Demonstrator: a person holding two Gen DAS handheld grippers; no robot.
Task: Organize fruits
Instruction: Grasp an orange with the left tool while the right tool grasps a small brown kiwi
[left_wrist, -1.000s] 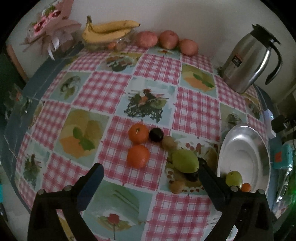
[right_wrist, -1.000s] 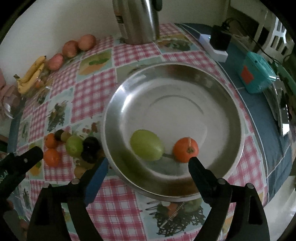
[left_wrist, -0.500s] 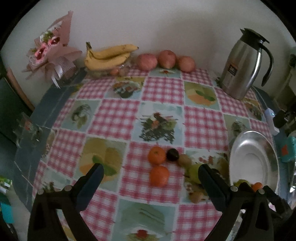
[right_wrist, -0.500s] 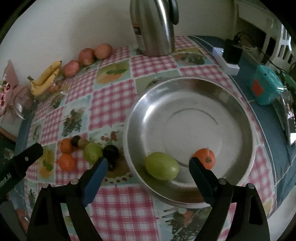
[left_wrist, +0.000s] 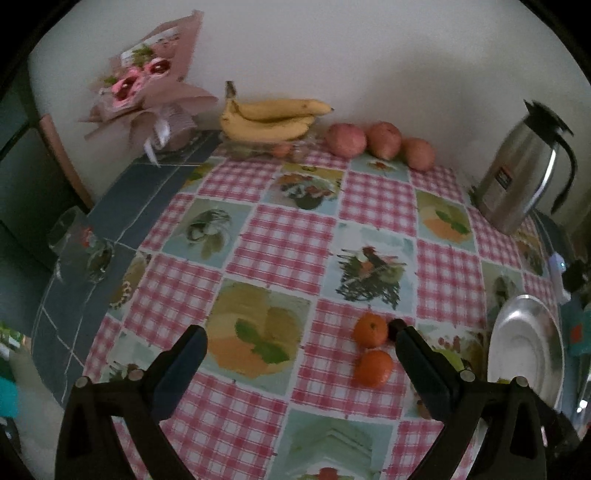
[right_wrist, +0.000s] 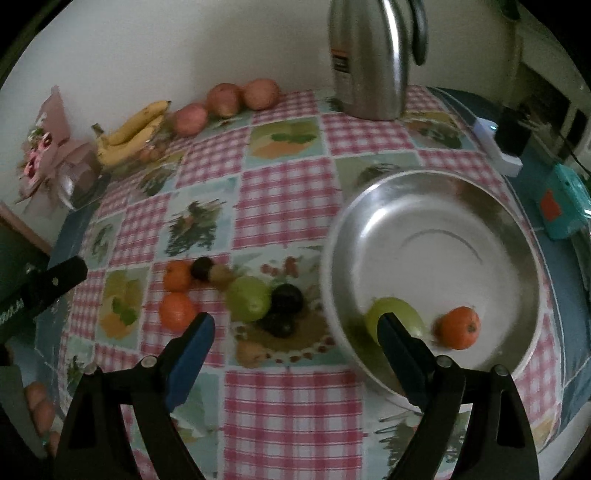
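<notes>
Checked tablecloth (left_wrist: 295, 236) fills both views, and since a second ago you've pulled both grippers up and back, so more table shows and the fruit sits farther off. Left gripper (left_wrist: 299, 339) spread wide, empty; right gripper (right_wrist: 295, 325) spread wide, empty, hanging over the loose pile: two oranges (right_wrist: 177, 291), green fruit (right_wrist: 247, 299), dark plums (right_wrist: 286, 299). Silver plate (right_wrist: 461, 192) holds one green fruit (right_wrist: 404, 312), partly behind your right finger, and an orange (right_wrist: 460, 326); looks like a reset before the next pick, and small brown fruits are too blurred to name.
</notes>
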